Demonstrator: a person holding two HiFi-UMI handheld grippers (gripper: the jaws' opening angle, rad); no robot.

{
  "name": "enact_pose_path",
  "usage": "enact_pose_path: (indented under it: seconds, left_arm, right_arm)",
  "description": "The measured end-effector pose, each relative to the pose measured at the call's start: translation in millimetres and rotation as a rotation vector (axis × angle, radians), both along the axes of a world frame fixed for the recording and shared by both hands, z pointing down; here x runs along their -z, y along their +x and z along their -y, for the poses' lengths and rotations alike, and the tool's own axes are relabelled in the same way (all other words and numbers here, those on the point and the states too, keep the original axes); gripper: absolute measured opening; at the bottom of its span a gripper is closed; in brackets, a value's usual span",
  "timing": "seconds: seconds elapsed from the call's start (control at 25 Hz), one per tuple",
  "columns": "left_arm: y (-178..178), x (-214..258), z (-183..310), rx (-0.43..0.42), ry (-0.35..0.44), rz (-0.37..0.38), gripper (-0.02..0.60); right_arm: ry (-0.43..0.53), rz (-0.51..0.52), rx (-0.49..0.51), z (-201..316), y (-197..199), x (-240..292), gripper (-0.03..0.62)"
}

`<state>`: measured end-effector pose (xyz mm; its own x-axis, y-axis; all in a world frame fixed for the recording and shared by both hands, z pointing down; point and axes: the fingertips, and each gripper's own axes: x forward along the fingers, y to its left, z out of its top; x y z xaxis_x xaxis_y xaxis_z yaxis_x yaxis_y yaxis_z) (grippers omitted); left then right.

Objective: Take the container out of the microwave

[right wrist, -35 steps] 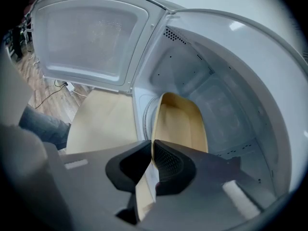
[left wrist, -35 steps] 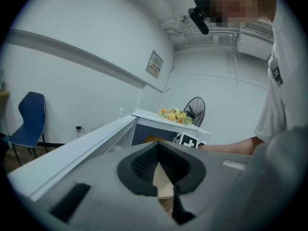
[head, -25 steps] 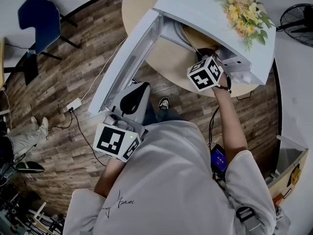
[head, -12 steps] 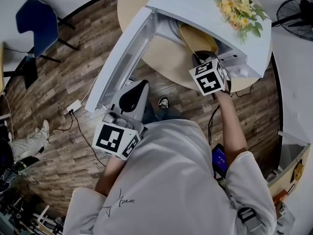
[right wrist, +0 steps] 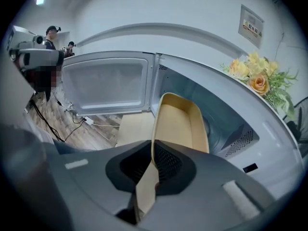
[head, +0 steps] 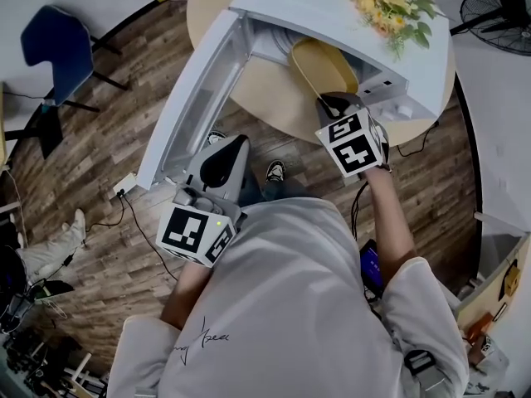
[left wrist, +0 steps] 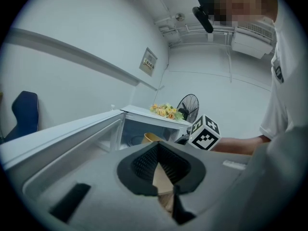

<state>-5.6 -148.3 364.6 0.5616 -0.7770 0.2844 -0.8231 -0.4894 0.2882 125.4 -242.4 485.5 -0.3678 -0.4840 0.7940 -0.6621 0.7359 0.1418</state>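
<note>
Far left there's a blue chair (head: 54, 44) on the wood floor (head: 108, 131), well apart from everything else. Next over, the left tool (head: 232, 149) is held low near the person's body, below the swung-open microwave door (head: 195, 89). In its own view, the left tool (left wrist: 161, 170) has its jaws together at the tips with nothing pinched between them, so it's closed and empty.

The door hangs out to the left of the cavity, over the edge of the round worktop (head: 274, 98). In the middle is the tan container (head: 323, 65), sitting right at the mouth of the microwave (head: 332, 11). Its near end pokes out over the worktop and the rest is under the top panel. It looks tilted rather than flat.

The right tool (head: 333, 106) is clamped on the container's near edge. The right gripper view shows it clearly: the thin wall of the container (right wrist: 180, 124) runs straight down into the slot of the right tool (right wrist: 153, 165), with both jaws closed on it. The white cavity and the open door are behind it.

On top of the microwave, towards the right, there's a bunch of yellow flowers (head: 386, 2). A fan (head: 498, 11) stands at the far right corner.
</note>
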Motion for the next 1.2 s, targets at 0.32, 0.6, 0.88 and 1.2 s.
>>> enact_pose_path:
  seconds: [0.32, 0.6, 0.88, 1.2]
  left_arm:
    - [2.2, -3.8, -4.1, 0.003, -0.007, 0.015, 0.003]
    - [8.0, -0.8, -4.5, -0.003, 0.003, 0.01, 0.003]
    - [3.0, 15.0, -2.8, 0.024, 0.016, -0.034, 0.003]
    - [5.8, 20.2, -6.5, 0.03, 0.024, -0.048, 0.003]
  right_arm:
    - [0.024, 0.121, 0.0, -30.9, -12.1, 33.5, 0.031]
    - [0.103, 0.231, 0.011, -49.8, -16.6, 66.6, 0.034]
    - [0.207, 0.334, 0.03, -63.6, -14.3, 97.3, 0.034]
    - [0.327, 0.422, 0.036, -67.9, -11.1, 132.5, 0.034]
